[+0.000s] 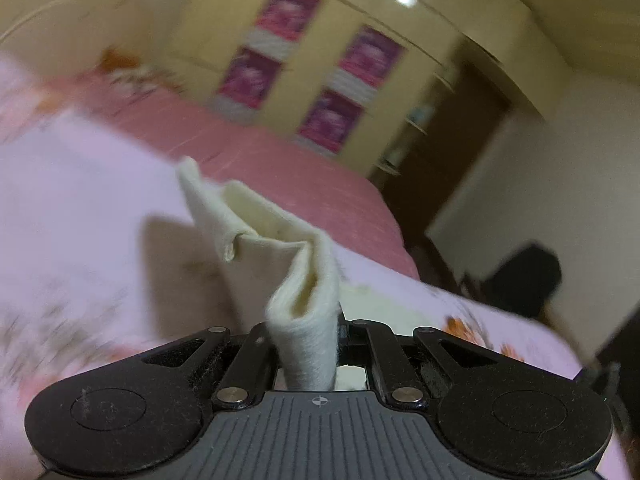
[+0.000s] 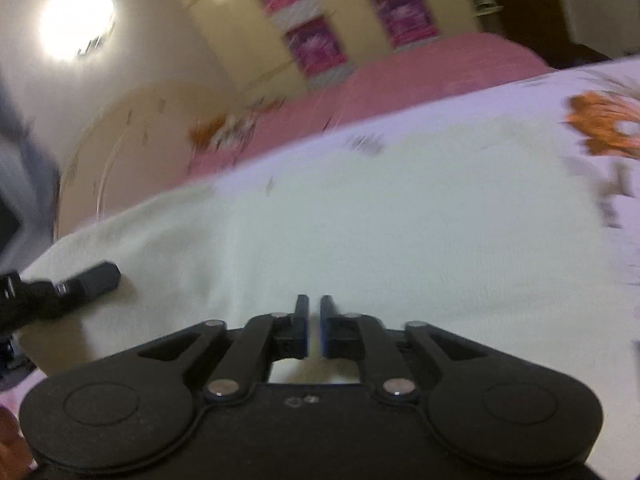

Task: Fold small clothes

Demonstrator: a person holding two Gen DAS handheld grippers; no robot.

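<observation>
A small cream garment (image 1: 280, 248) rises in crumpled folds out of my left gripper (image 1: 308, 332), which is shut on its bunched edge above the bed; the cloth hides the fingertips. In the right wrist view the same cream garment (image 2: 360, 220) lies spread flat on the bed cover. My right gripper (image 2: 314, 300) hovers low over its near part. A narrow gap separates its blue-padded fingers (image 2: 300, 320), with nothing pinched between them. A black finger of the other gripper (image 2: 96, 278) reaches onto the garment's left edge.
The bed has a pale floral cover (image 1: 80, 200) and a pink blanket (image 1: 300, 168) behind it. A cream wardrobe with pink panels (image 1: 320, 80) stands beyond. A dark doorway (image 1: 460, 152) and a dark object on the floor (image 1: 524, 280) are to the right.
</observation>
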